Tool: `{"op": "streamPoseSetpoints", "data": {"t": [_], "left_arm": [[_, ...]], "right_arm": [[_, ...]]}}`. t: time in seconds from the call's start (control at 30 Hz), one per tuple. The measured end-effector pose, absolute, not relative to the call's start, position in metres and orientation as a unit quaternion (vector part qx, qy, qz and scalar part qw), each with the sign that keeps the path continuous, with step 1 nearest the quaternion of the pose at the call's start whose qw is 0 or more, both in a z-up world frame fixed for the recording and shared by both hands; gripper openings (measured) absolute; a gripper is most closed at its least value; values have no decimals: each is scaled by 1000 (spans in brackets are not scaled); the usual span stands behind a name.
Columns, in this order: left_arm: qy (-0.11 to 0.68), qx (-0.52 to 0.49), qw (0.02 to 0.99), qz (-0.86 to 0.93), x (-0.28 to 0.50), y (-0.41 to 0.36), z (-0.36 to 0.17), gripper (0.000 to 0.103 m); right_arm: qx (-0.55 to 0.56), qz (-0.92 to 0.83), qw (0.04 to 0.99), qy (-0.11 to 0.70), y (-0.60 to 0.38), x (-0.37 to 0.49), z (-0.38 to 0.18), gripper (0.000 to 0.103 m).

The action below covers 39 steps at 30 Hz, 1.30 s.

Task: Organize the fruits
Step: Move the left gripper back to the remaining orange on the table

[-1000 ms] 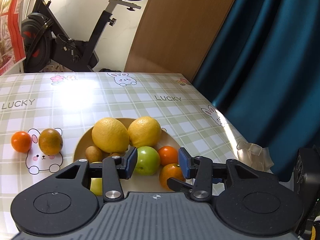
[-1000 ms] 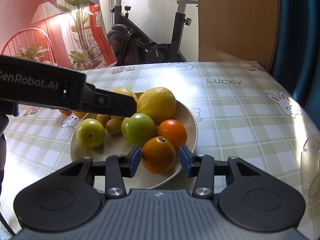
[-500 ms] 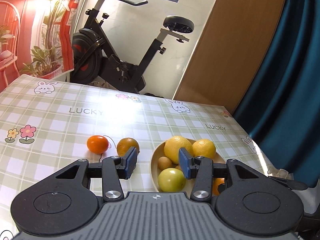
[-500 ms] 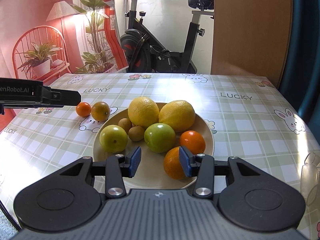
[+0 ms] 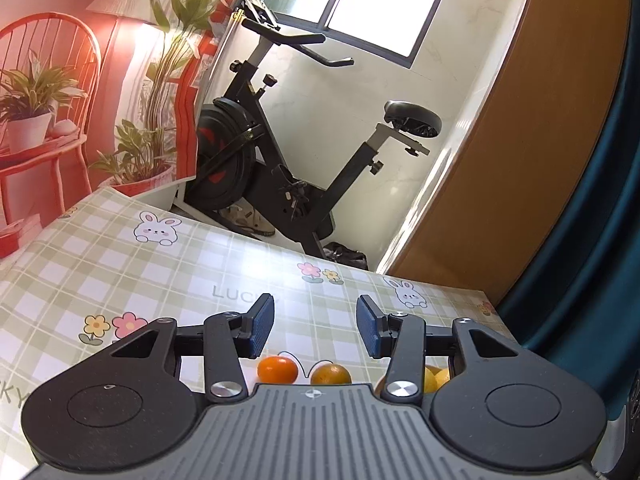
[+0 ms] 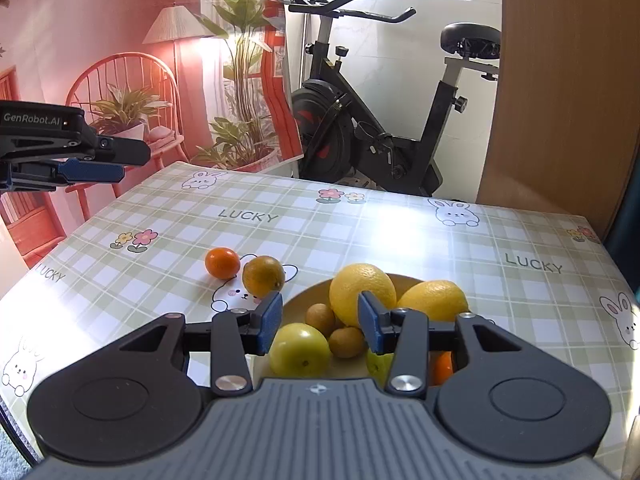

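Now your left gripper [image 5: 315,326], jaws apart and empty, has two oranges [image 5: 277,369] just below it, nearer than the right.

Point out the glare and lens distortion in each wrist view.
Right wrist view: sunlight washes out a patch of the green checked tablecloth beyond the beige fruit plate; the brown wooden door bows. Left wrist view: the bright window is blown out and the black exercise bike leans, bent by the fisheye.

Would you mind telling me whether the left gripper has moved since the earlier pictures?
Yes. In the right wrist view, the left gripper has risen from over the plate and withdrawn leftward.
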<state>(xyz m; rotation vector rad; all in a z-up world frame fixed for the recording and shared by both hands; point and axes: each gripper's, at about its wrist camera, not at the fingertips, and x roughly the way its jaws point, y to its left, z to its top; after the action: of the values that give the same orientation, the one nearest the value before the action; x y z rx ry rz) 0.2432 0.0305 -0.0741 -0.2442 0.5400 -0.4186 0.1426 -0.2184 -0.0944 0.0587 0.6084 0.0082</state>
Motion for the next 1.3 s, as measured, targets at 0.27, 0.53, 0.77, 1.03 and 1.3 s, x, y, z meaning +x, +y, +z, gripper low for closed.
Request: {"op": "streamPoseSetpoints", "data": {"t": [0.27,0.53,0.77,1.03,1.3], "left_arm": [[266,-88,938,-206,264,35,-75,47],[307,-77,917,-243,287,28,-105,47],[340,-92,894,-279,300,23,-132,46],[371,-119,878,-278,307,28,-153,46],[386,-114,869,-288,309,19,-161,44]], "right_arm": [[27,39,956,290,-198,185,-93,45],[1,70,946,316,-183,225,-118,45],[-34,89,934,344,-174,253,-139,50],[-60,104,914,387,-170,275,-161,52],[-45,123,907,401,-170,274,-170,46]]}}
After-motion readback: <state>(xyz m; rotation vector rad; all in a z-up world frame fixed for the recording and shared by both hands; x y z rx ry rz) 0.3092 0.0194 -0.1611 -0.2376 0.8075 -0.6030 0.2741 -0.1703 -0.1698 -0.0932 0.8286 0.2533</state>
